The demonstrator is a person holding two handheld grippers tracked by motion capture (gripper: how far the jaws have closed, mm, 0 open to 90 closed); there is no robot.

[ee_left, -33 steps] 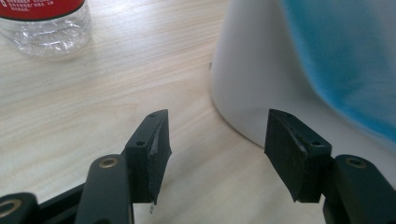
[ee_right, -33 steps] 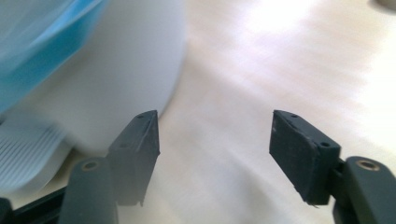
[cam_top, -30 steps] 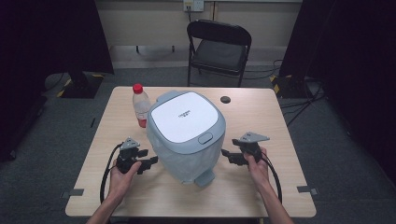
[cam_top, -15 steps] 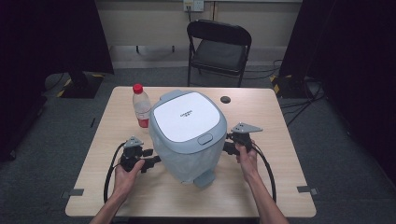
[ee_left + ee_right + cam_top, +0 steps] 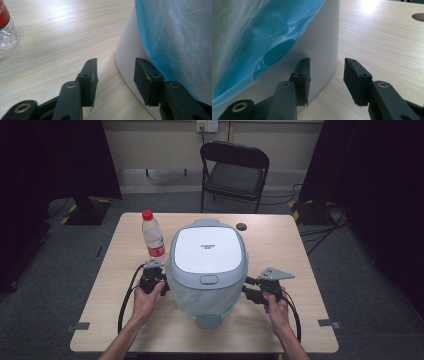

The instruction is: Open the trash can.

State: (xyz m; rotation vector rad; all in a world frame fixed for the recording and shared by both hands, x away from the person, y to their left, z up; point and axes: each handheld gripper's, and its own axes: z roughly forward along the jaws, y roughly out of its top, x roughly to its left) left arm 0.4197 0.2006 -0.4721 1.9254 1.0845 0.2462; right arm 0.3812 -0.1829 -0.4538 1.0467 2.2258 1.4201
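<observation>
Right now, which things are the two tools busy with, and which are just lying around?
Busy with:
- bin, with its blue bag liner
- left tool, open at the bin's side
- right tool, open at the other side

Just lying around:
- water bottle
- small dark disc
- folding chair behind the table

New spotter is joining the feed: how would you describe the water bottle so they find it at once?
Start from the big white-lidded bin at the middle of the wooden table. Just off its far left stands the bottle, upright: clear plastic, red cap, red label, the only red thing there.
</observation>
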